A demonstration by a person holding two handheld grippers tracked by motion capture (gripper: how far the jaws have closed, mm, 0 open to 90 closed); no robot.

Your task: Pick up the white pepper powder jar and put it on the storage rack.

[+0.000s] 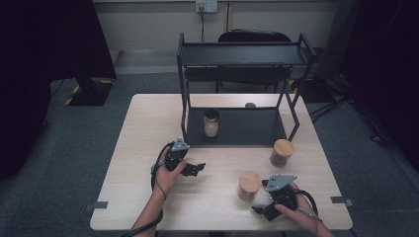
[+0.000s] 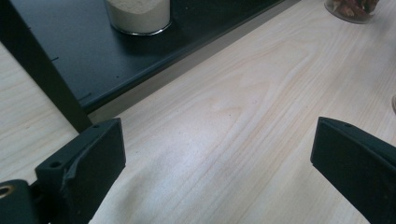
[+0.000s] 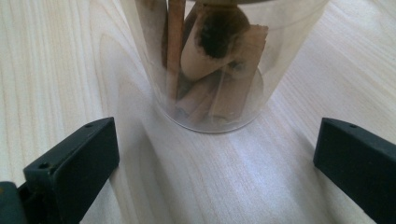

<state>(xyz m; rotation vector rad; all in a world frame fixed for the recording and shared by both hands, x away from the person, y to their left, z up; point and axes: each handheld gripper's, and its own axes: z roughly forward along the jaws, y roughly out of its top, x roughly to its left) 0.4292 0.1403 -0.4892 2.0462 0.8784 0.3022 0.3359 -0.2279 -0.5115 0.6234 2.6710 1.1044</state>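
A clear jar of cinnamon sticks (image 1: 249, 185) with a wooden lid stands on the table's front right. My right gripper (image 1: 261, 205) is open just behind it, and in the right gripper view that jar (image 3: 215, 60) stands a little ahead of the open gripper (image 3: 217, 149), untouched. My left gripper (image 1: 196, 168) rests open near the table's middle, in front of the black rack (image 1: 237, 129). Bare wood lies between its jaws in the left gripper view (image 2: 217, 149). A jar of white powder (image 1: 211, 123) (image 2: 137, 16) sits on the rack's lower shelf.
A second wooden-lidded jar with brown contents (image 1: 281, 152) (image 2: 352, 7) stands by the rack's front right leg. The rack's upper shelf (image 1: 242, 54) overhangs the lower one. A small dark round object (image 1: 250, 105) lies behind the rack. A chair (image 1: 254, 37) stands beyond the table.
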